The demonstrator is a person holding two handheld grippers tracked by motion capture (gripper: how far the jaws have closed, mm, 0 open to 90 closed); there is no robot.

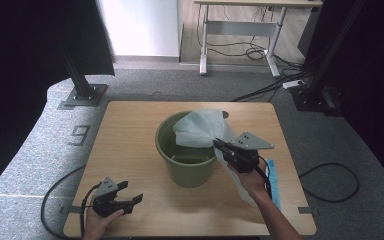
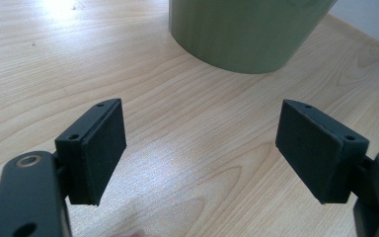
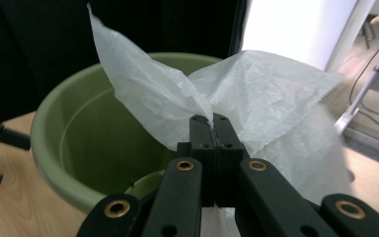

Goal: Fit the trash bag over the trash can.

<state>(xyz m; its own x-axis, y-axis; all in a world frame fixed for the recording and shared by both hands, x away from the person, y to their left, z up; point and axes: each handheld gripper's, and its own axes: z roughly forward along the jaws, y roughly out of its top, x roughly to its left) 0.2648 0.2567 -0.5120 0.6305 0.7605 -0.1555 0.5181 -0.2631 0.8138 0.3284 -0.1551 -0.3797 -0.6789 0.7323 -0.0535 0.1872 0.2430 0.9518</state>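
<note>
We grip white plastic bag (image 1: 200, 131) in right gripper (image 1: 219, 145), jaws clenched on film, at rim of green bucket (image 1: 186, 165). Left gripper (image 1: 130, 192) released, resting on table (image 1: 130, 130). We spread bag mouth over rim before lowering. Right gripper view shows pinch point; high view shows bag tail hanging outside bucket.

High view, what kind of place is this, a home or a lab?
Probably a lab or recording room: black curtains, metal frame posts bolted to grey carpet, and loose cables behind the table.
</note>
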